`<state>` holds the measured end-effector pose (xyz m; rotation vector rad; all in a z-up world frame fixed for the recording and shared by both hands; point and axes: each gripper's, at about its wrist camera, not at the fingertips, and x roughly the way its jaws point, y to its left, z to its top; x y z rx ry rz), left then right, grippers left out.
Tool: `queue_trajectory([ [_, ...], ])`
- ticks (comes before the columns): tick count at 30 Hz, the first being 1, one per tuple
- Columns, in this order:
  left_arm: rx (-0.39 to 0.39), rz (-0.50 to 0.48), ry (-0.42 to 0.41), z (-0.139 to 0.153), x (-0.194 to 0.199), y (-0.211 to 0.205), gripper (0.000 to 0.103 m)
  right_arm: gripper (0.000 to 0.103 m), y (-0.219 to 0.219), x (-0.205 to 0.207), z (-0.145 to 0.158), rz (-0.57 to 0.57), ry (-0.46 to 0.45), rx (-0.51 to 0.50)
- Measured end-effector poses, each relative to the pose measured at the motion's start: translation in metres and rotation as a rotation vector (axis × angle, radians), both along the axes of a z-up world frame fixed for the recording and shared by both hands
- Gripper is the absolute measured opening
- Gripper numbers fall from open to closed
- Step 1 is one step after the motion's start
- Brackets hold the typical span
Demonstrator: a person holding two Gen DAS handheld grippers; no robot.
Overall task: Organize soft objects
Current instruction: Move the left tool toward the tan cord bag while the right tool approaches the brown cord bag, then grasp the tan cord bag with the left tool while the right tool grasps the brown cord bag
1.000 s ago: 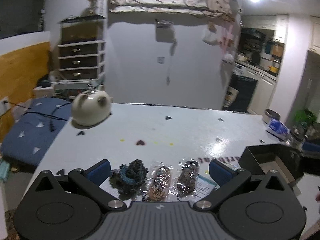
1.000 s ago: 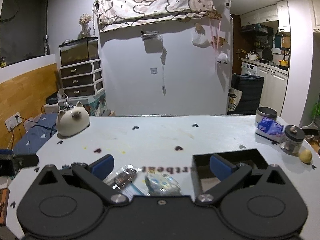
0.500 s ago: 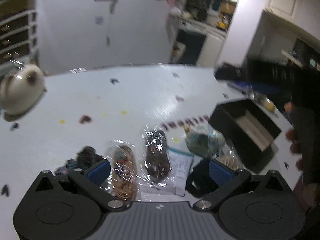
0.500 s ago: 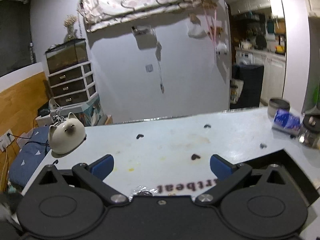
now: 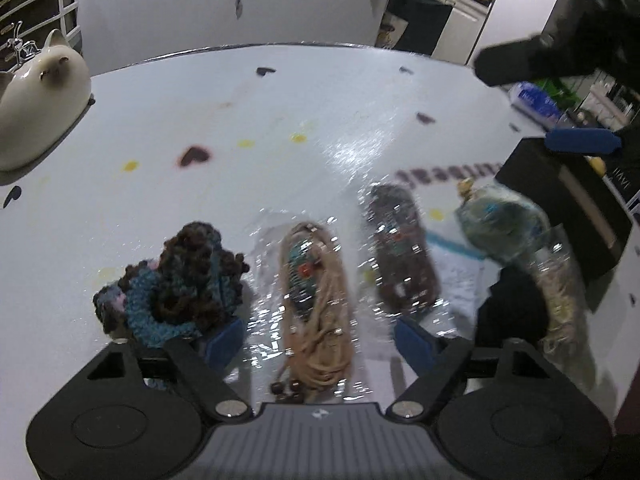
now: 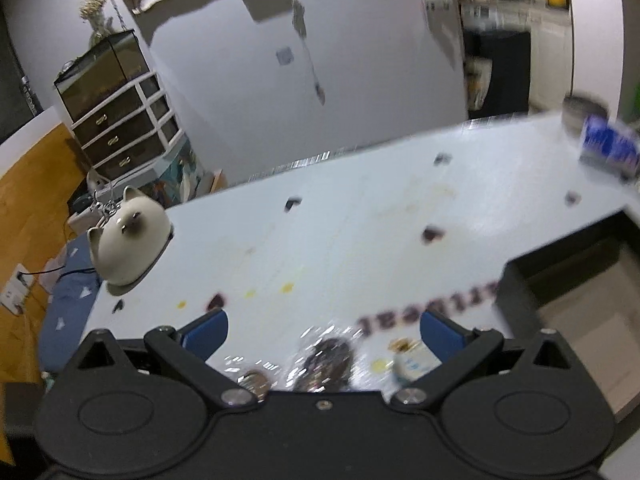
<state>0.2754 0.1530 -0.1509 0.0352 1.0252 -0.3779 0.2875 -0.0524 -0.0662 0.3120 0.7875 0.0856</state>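
My left gripper (image 5: 318,340) is open, low over a row of soft items on the white table (image 5: 320,92). A tan bagged hair-tie bundle (image 5: 316,304) lies between its fingers. A dark blue-brown knitted scrunchie (image 5: 180,280) is to its left, a dark bagged bundle (image 5: 400,248) to its right, then a teal bagged item (image 5: 500,220) and a black soft item (image 5: 512,312). My right gripper (image 6: 324,332) is open above the table, with the dark bundle (image 6: 328,364) just below it. It also shows in the left wrist view (image 5: 560,80), raised at the upper right.
An open black box (image 6: 580,296) stands at the right; it also shows in the left wrist view (image 5: 572,200). A white cat-shaped ceramic (image 6: 128,240) sits at the table's far left. A blue packet (image 6: 608,148) and jars stand at the far right corner.
My left gripper has dropped closer and shifted left, so the tan bundle now lies between its fingers. My right gripper has tilted and moved left over the items; its view is blurred.
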Motion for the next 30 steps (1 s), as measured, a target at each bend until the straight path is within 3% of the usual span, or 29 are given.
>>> queue_trajectory([
  [4,0.042,0.012,0.007,-0.011,0.001,0.004,0.075,0.087,0.007,0.018,-0.02,-0.01,0.117,0.093],
  [9,0.053,0.007,-0.018,-0.011,0.001,0.006,0.075,0.084,0.026,0.038,-0.051,-0.034,0.274,0.111],
  [13,0.051,-0.01,-0.03,-0.012,-0.002,0.003,0.075,0.074,0.039,0.048,-0.078,-0.083,0.391,0.095],
  [20,0.095,-0.033,-0.044,-0.013,-0.006,-0.007,0.075,0.065,0.068,0.05,-0.092,-0.007,0.391,-0.084],
  [22,0.114,-0.042,-0.051,-0.014,-0.006,-0.01,0.075,0.058,0.073,0.047,-0.093,0.018,0.382,-0.127],
  [28,0.148,-0.059,-0.066,-0.012,-0.007,-0.016,0.075,0.037,0.06,0.046,-0.088,0.092,0.368,-0.102],
  [30,0.151,-0.063,-0.066,-0.012,-0.006,-0.017,0.074,0.036,0.055,0.045,-0.083,0.149,0.349,-0.111],
])
